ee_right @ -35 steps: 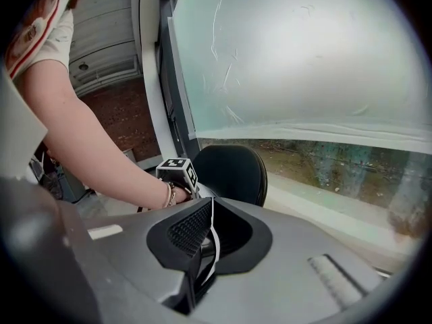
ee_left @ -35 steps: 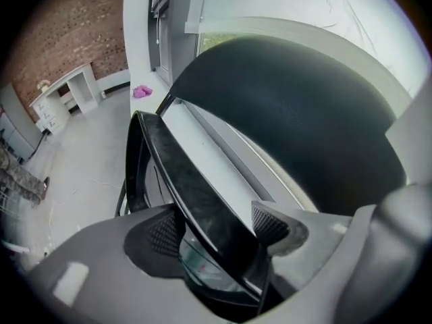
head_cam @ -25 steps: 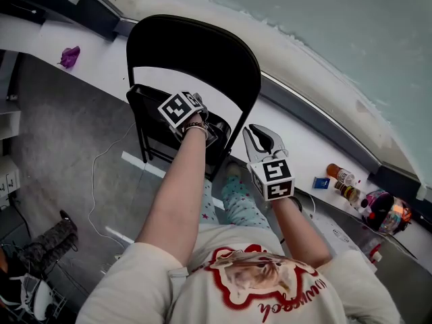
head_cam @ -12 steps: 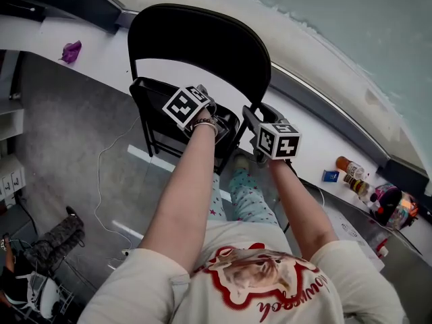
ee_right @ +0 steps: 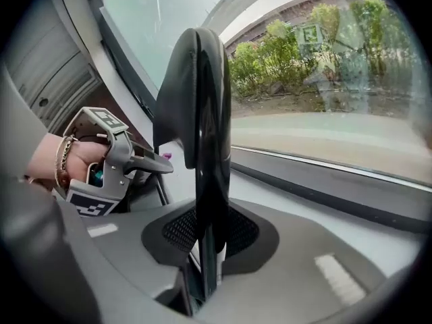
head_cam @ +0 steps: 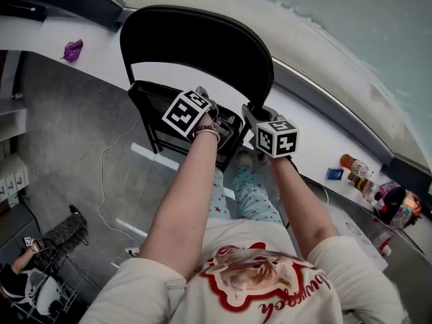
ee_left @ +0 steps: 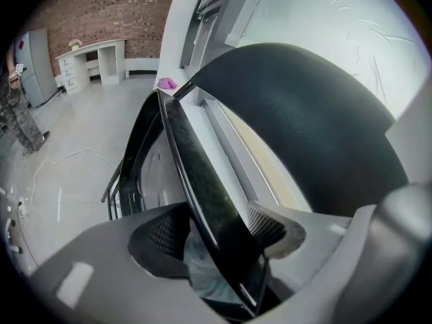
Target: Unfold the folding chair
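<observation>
Left gripper point(head_cam: 217, 123), right gripper point(head_cam: 252, 115) clamp black metal folding chair point(head_cam: 202, 46).
Grey concrete floor point(head_cam: 67, 133) at left; white window ledge point(head_cam: 40, 36) above.

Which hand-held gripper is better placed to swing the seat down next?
Left, probably: the left hand-held gripper clamps the seat edge, while the right hand-held gripper holds the backrest frame, steadying it.

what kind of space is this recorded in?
Probably an office or lab-type room: a large window looking onto shrubs, a grey floor with a loose white cable, and a white desk against a red brick wall.
</observation>
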Tool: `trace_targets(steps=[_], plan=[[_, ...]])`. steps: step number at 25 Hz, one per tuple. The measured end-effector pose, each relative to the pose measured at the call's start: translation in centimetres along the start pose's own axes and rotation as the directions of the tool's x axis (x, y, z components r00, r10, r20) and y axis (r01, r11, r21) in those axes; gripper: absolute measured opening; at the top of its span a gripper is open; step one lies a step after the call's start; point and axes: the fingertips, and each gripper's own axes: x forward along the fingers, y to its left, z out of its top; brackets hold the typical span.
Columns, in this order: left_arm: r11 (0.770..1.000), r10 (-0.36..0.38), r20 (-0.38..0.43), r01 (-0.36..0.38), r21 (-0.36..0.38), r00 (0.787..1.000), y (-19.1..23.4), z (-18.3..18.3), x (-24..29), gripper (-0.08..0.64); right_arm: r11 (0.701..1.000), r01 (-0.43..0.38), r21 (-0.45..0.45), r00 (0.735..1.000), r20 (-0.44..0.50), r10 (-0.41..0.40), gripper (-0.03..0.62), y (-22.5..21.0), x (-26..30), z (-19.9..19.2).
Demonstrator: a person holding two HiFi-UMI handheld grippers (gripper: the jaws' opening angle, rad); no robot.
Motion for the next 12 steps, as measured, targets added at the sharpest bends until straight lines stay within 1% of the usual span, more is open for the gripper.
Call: trace_targets(steps=[3, 7, 10, 12], plan=[[0.999, -0.006, 0.002, 0.006, -0.041, 1.0, 0.7, 0.2, -1.7, 0.259, 0.998, -0.023, -0.055, 1.0, 0.004, 0.023, 0.092, 1.9, -1.2, -0.1], [0.994, -0.022, 0.024, 0.024, -0.108, 0.999, 1.4, 0.6, -4.2, 0.239, 0.995, -0.033, -0.099, 0.999, 0.025, 0.036, 0.091, 3.7, -2.7, 0.5], [0.986, -0.058, 0.037, 0.063, -0.153, 0.998, 1.3, 0.8, -5.9, 0.221, 0.993, -0.036, -0.115, 0.998, 0.053, 0.043, 0.092, 4.9, -4.2, 0.9], [0.982, -0.1, 0.032, 0.103, -0.159, 0.995, 0.7, 0.6, -6.8, 0.209, 0.993, -0.028, -0.113, 0.997, 0.074, 0.037, 0.092, 5.2, -5.6, 1.0]])
